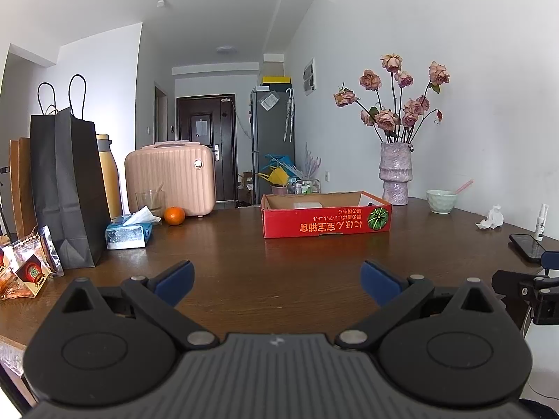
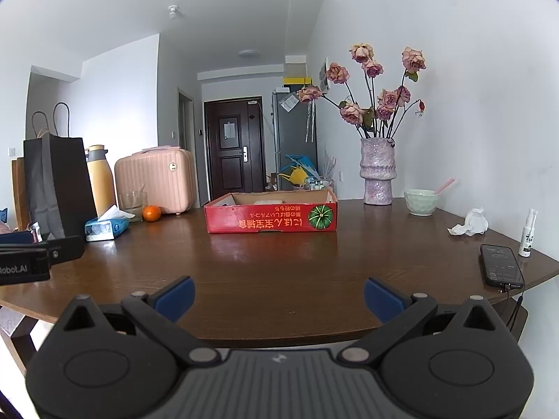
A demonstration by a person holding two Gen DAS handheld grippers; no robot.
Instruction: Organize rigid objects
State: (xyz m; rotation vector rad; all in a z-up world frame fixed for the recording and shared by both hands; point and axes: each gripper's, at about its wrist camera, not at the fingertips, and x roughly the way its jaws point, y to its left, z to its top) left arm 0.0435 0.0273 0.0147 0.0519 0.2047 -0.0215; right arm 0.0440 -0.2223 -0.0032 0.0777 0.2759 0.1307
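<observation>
both claws stand wide apart and hold nothing: left gripper (image 1: 277,281) and right gripper (image 2: 279,296) hang low over the near edge of the brown table (image 2: 279,262). ahead of them, mid-table, sits the red cardboard box (image 2: 270,218), open-topped; its front wall hides most of the inside, and only a pale, flat thing (image 1: 307,205) shows, too dim to name. further left a drinking glass (image 2: 132,202) holds a stick, beside an orange (image 2: 151,213). right, a green bowl (image 2: 421,202) holds a pink spoon; the phone (image 2: 501,269) lies near the edge.
</observation>
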